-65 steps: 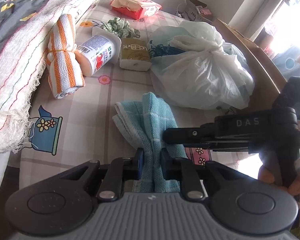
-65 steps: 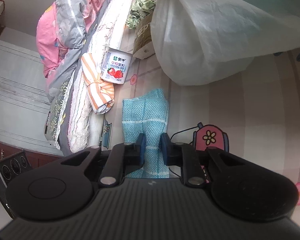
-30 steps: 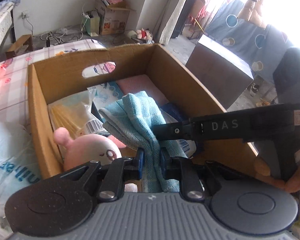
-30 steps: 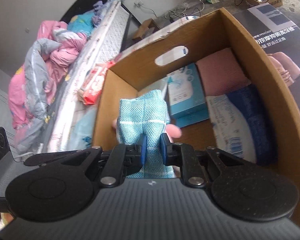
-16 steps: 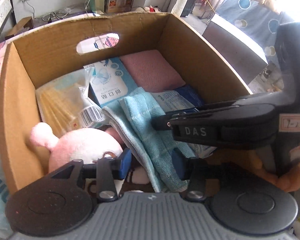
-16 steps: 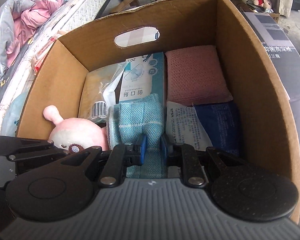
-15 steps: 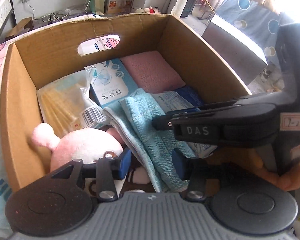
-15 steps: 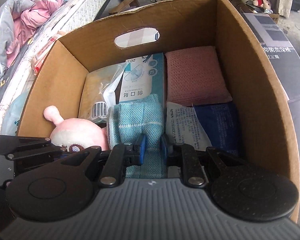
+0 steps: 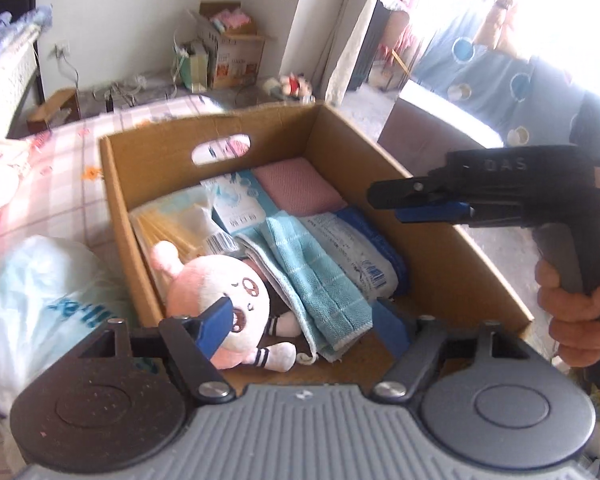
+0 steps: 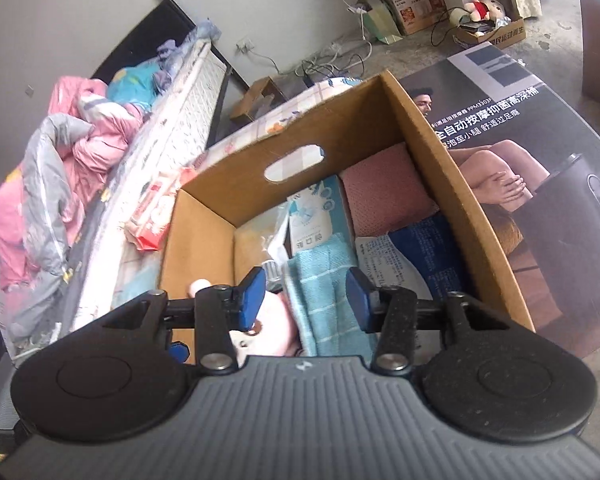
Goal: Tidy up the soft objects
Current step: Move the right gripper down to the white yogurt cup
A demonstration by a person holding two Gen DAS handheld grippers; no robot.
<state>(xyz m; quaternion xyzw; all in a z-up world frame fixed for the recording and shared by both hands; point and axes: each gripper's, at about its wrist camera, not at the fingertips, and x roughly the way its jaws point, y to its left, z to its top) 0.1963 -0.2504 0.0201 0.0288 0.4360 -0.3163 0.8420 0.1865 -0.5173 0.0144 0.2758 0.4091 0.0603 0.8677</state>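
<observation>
Both grippers, left gripper and right gripper, are opening with nothing pressed between the pads. Blue towel lies loose in the cardboard box, at 3 o'clock of the pink plush toy. I judge it light, soft and floppy; a folded edge gives the best hold. Around the box are a checked sheet and a white plastic bag at 9 o'clock.

Towel: teal, white grid lines. Plush: pink. Box: brown cardboard. Folded cloth: dusty pink. Bag: white, blue lettering.
</observation>
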